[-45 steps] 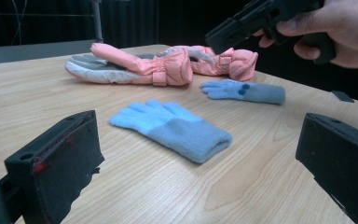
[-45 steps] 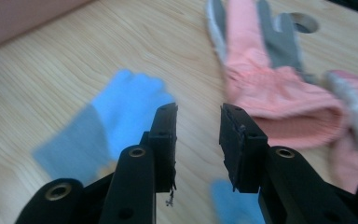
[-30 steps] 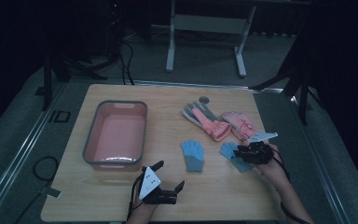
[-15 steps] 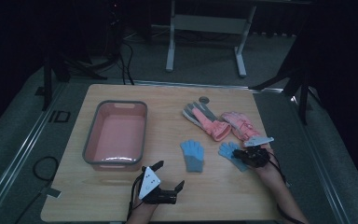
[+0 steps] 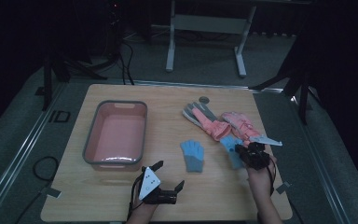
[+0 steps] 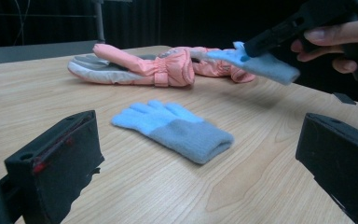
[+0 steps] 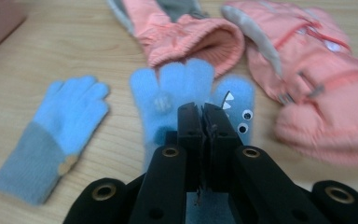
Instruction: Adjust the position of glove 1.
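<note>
My right claw [image 5: 240,150] is pinched tight on the blue glove [image 7: 168,100] at the counter's [image 5: 223,196] right side, lifting it. It is fluffy, with googly eyes. My left claw [image 5: 167,177] rests wide open, near left.

We see two knit gloves, pale blue with grey cuffs: one flat [image 5: 193,155], one with eyes and teeth [image 7: 193,100]; mittens [image 5: 223,123] salmon-pink and grey; tub [image 5: 95,140] pink, grey-rimmed.
</note>
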